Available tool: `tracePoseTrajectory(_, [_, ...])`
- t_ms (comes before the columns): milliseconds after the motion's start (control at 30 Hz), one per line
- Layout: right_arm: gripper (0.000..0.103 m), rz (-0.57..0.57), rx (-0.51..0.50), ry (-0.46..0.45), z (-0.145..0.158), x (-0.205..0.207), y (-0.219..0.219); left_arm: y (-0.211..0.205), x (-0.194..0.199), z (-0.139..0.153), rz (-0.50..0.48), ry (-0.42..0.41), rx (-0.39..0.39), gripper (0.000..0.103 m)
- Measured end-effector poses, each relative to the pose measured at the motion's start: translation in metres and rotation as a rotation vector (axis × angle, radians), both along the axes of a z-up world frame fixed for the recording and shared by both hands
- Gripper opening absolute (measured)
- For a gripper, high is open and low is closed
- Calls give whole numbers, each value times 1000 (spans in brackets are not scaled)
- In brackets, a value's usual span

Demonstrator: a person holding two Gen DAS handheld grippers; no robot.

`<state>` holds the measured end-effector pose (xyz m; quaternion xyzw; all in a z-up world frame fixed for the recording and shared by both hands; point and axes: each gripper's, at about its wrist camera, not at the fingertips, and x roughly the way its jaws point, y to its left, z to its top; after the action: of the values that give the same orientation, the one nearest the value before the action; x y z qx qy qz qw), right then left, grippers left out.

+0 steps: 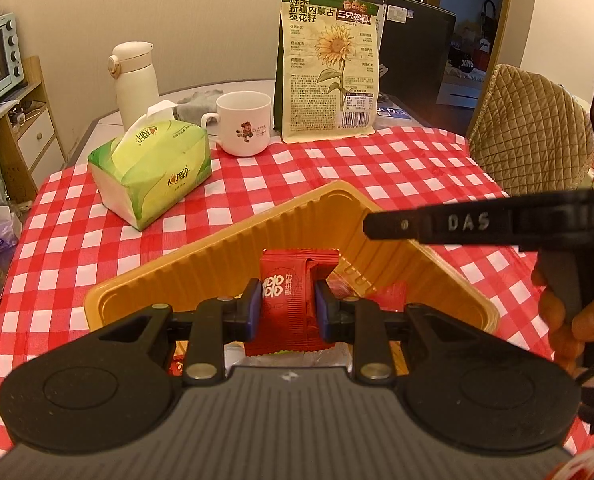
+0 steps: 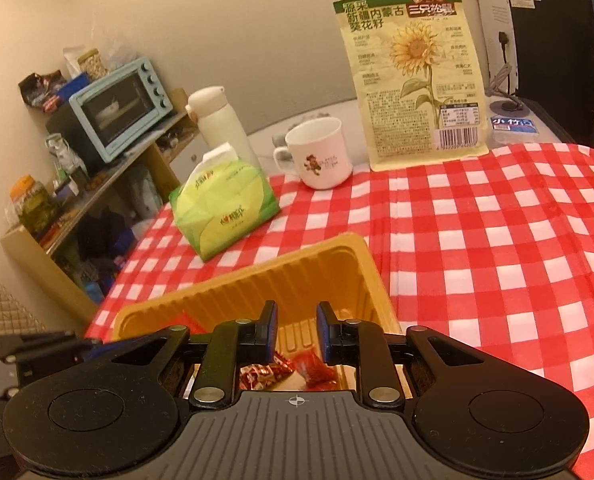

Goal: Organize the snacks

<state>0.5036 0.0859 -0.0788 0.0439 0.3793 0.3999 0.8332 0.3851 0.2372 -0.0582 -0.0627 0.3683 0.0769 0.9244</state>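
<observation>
Above the ribbed yellow plastic tray (image 1: 225, 240) on the red-and-white checked counter (image 1: 417, 168), the left gripper (image 1: 288, 308) pinches a red foil snack packet (image 1: 287, 300), while the right gripper (image 2: 296, 330) hangs with a narrow empty gap over loose red wrapped candies (image 2: 293, 372). The right gripper's arm, marked "DAS", crosses the tray's right rim. Beyond stand a green tissue pack (image 1: 153, 168), white mug (image 1: 244, 122) and sunflower-seed bag (image 1: 331, 64); the checked cloth to the right lies bare.
</observation>
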Motion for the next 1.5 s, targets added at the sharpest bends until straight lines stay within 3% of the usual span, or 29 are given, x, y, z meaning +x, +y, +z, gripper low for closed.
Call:
tracePoseTrajectory(100, [42,-18,7,-9,3,-1,-5,0,-2,-1,1,2,-1,25])
tracePoseTrajectory(633, [42,-53,-14,12,1,-3,-31,-10,20,-4,-25,-9,-4,25])
tracePoseTrajectory(900, [43,-51,-1,15,9,-8,-40,-1,12,-7,17,17,-35,36])
tracePoseTrajectory(967, [49,-41,-2,20,10,-12,-42,2,3,-5,31,23,-45,40])
tracePoseTrajectory(1033, [68,-31,-5,20,11,-18,-44,3,-7,-2,48,22,-46,50])
tracePoseTrajectory(1133, [76,-16,-12,8,13,-31,-48,5,-27,6,77,16,-43,55])
tracePoseTrajectory(1300, [85,10,-35,-10,17,-57,-57,2,-62,21,117,10,-38,65])
tracePoseTrajectory(1500, [90,30,-34,-34,27,-92,-75,-18,-102,37,122,14,-38,66])
